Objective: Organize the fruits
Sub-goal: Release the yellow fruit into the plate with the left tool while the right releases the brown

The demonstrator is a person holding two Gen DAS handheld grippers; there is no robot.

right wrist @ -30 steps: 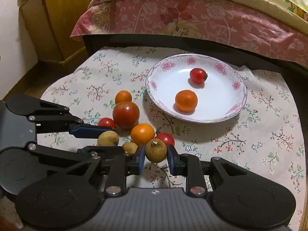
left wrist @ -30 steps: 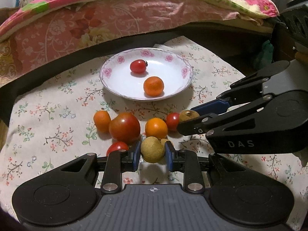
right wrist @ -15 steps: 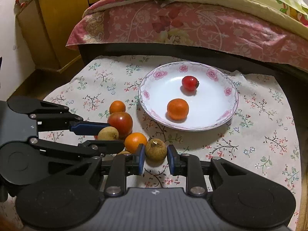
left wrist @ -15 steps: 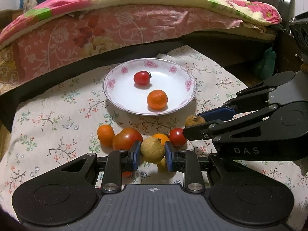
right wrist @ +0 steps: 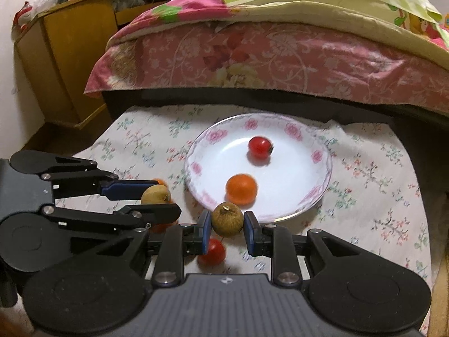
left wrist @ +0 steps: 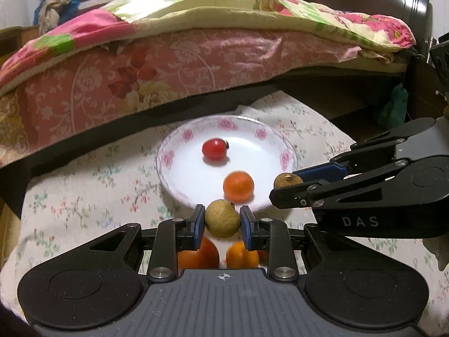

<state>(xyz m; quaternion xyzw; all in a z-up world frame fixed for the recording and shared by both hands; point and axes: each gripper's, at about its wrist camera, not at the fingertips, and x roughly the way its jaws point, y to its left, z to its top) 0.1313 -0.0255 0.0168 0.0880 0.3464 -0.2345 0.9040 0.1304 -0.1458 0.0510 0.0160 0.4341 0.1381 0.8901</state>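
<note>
Both clamped: left gripper (left wrist: 221, 221) on a round tan-brown fruit (left wrist: 222, 218), right gripper (right wrist: 227, 220) on a smaller brown round fruit (right wrist: 227, 219), near the rose-rimmed white plate (right wrist: 317, 157).

The white, pink-flowered ceramic plate (left wrist: 168, 165) looks glossy and smooth. The round tan-brown fruit (left wrist: 222, 219) has a dull, rough skin, while the small red tomato (left wrist: 214, 148) shines. The floral-printed cloth (right wrist: 373, 185) is matt and woven. The black plastic gripper body (left wrist: 221, 303) is matt, with ribbed grey rubber and bright metal rivets.
</note>
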